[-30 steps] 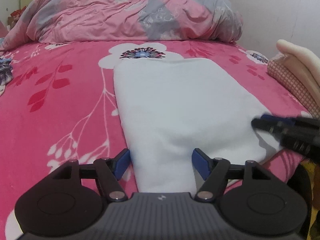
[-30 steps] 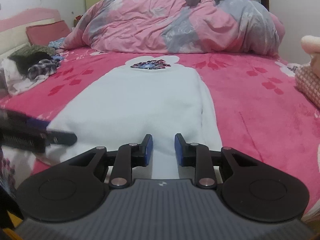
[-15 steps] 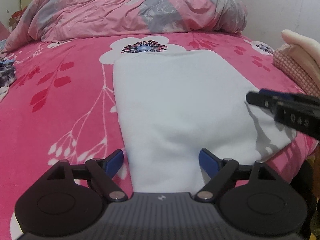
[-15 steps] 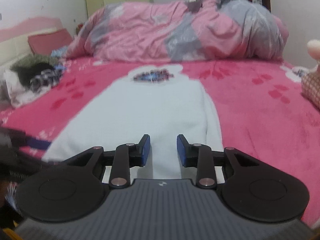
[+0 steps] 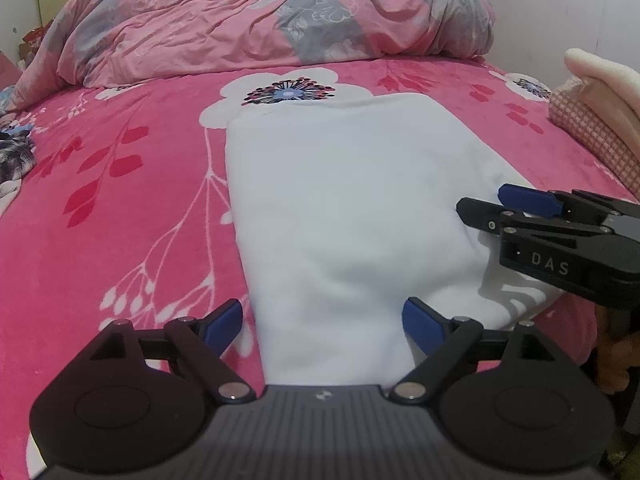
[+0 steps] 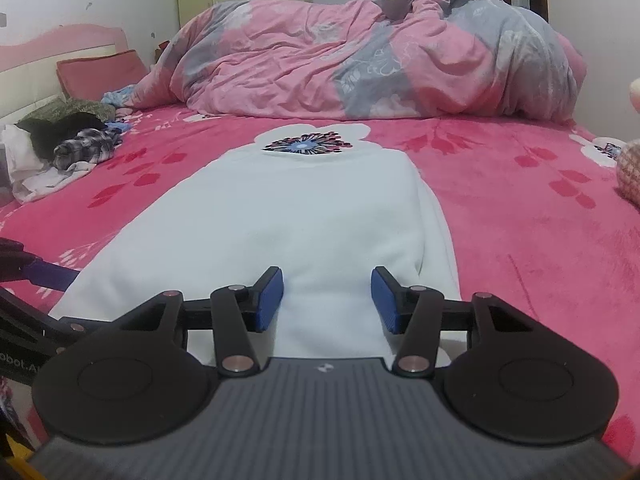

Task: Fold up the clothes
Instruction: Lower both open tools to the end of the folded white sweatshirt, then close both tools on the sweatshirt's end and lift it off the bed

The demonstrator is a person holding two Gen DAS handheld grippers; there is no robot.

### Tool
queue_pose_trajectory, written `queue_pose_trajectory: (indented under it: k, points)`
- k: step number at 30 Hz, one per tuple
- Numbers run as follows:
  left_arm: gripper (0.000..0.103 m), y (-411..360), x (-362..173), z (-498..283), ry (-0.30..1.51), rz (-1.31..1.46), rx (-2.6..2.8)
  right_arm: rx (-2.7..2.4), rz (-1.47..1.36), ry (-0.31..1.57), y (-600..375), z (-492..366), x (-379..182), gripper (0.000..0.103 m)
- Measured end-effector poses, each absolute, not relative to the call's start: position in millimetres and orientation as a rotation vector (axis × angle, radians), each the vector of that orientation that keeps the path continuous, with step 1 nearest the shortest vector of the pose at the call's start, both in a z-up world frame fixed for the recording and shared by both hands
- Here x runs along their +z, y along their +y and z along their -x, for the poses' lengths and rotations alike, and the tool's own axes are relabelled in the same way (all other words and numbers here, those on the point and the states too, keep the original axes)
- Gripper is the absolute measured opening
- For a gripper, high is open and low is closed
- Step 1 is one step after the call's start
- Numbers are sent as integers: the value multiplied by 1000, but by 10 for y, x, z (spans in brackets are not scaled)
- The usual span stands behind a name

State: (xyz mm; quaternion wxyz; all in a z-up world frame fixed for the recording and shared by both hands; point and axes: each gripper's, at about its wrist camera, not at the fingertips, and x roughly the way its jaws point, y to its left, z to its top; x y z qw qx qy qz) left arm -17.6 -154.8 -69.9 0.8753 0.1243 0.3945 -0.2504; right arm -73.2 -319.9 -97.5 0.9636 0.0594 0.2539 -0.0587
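Observation:
A white garment lies flat and lengthwise on the pink flowered bed, folded into a long strip; it also shows in the right wrist view. My left gripper is open and empty, its blue pads either side of the garment's near left part. My right gripper is open and empty over the garment's near right part. The right gripper also shows from the side in the left wrist view, above the garment's right edge.
A crumpled pink and grey duvet fills the far end of the bed. A heap of dark and checked clothes lies at the far left. Folded cream and checked items sit at the right edge.
Both grippers have opened wider. The right gripper has lifted and come further over the garment's right side. Both cameras have tipped slightly.

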Motion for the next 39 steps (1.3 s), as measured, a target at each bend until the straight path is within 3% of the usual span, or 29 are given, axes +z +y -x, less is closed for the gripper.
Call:
queue_pose_trajectory:
  k: [18,23,26,34,39]
  points:
    - [93,-1417,-651,186,785,-231,-532,-100,-144,502,-3244,741,-996,50]
    - [93,-1132,-430,90,632,-154,-511,-30,-262,461,-3522,854,-718,62]
    - [92,-1009,-403,-135,648,-39,-531,-3,-390,420,-3893,884,-596,69]
    - [64,-981,-735,-589,815,120,-632,25,-713,563,-4704,539,-880,70]
    - [63,-943,-902,-826,864,236,-683,101,-837,650,-4878,301,-1123,73]
